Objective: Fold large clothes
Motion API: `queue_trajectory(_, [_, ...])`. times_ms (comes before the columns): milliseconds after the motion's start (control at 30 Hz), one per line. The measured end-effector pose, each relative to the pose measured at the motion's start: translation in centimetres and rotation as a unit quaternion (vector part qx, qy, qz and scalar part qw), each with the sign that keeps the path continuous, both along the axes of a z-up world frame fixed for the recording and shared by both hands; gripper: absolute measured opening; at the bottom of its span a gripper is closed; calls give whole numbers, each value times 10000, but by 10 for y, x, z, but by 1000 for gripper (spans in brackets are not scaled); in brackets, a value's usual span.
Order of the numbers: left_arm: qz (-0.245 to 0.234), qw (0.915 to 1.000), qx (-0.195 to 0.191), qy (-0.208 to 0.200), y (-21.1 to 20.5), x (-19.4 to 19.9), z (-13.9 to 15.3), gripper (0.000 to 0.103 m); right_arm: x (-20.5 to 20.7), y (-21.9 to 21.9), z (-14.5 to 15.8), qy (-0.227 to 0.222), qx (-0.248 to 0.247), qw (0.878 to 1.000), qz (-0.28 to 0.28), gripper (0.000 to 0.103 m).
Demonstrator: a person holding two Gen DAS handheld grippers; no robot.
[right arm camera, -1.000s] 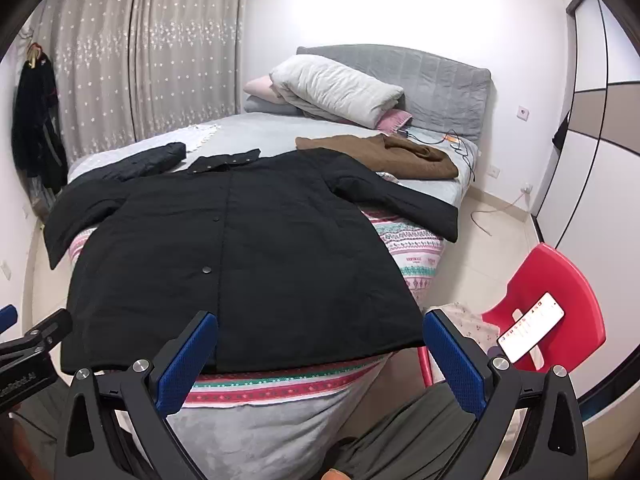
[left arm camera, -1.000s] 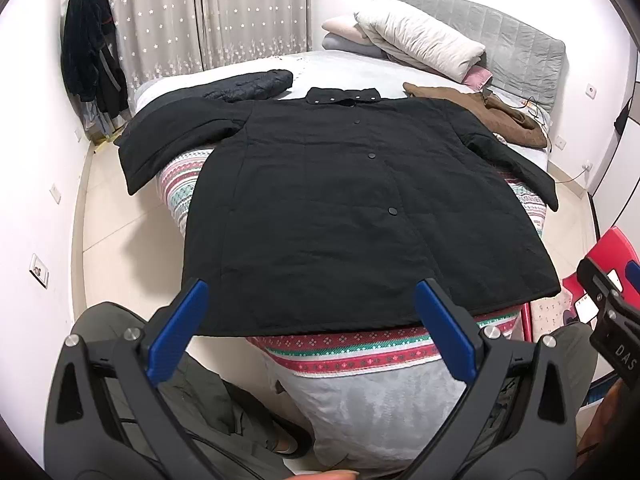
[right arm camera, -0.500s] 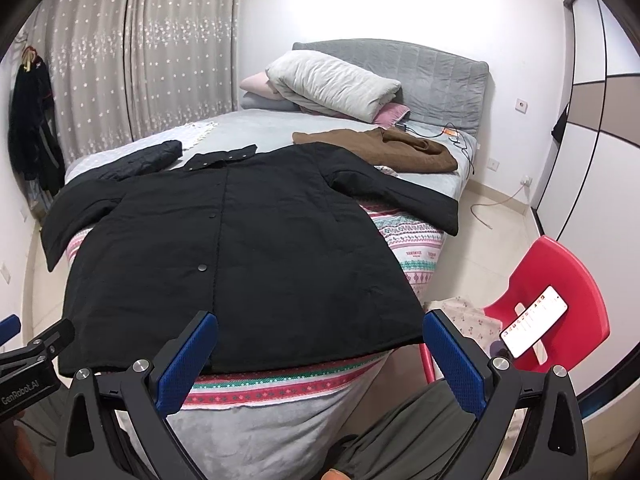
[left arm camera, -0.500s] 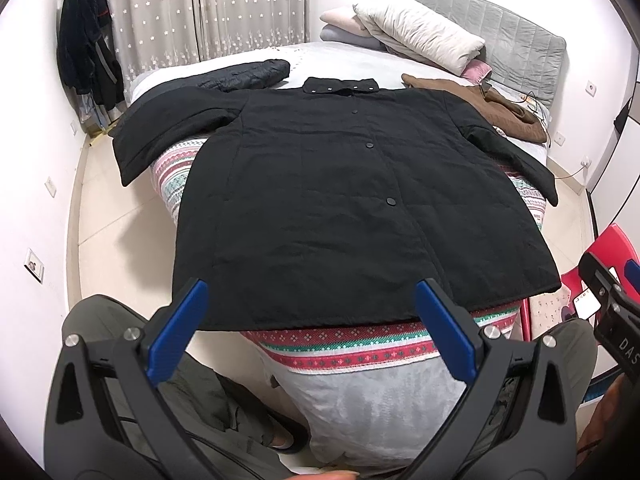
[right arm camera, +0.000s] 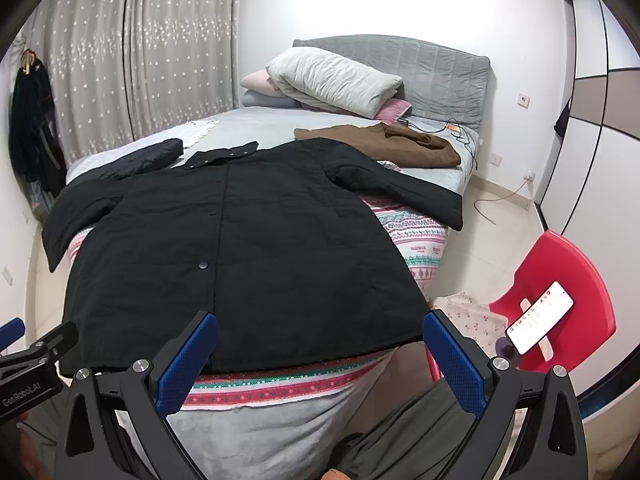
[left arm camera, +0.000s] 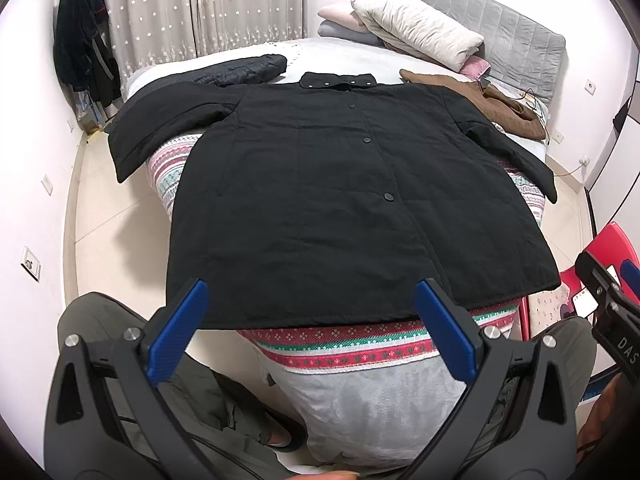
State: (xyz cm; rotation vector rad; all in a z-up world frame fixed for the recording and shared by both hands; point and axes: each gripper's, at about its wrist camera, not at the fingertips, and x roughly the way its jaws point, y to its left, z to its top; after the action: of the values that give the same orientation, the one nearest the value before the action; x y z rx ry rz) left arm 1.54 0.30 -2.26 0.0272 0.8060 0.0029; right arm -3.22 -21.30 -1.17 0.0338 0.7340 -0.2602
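A large black quilted coat (left arm camera: 340, 200) (right arm camera: 240, 252) lies flat and buttoned on the bed, collar toward the far side, hem at the near edge. Its sleeves spread out, the left one (left arm camera: 156, 128) hanging over the bed's side, the right one (right arm camera: 404, 188) angled toward the floor. My left gripper (left arm camera: 312, 320) hovers above the hem, open, with nothing between its blue fingers. My right gripper (right arm camera: 320, 344) hangs over the hem's right part, open and holding nothing. Neither touches the coat.
A patterned blanket (left arm camera: 344, 340) covers the bed's near edge. A brown garment (right arm camera: 384, 144), a dark puffer jacket (left arm camera: 240, 70) and pillows (right arm camera: 332, 80) lie farther back. A red chair (right arm camera: 560, 300) with a phone (right arm camera: 540, 322) stands at right. The person's trouser legs (left arm camera: 104, 328) are below.
Both grippers have risen slightly and tilted down, so the coat appears lower and more from above. Both stay open; the coat has not moved.
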Motion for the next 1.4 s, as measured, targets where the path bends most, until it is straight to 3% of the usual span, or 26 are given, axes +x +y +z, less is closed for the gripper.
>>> queue_trajectory(1233, [75,9996,130,251,12,13,-8,102,11,-7,-8,-17,66,10000,-67,103])
queue_trajectory(1400, [138,9996,61,219,18,5,-2,102,16,-15,-17,57,359,9993,-103,103])
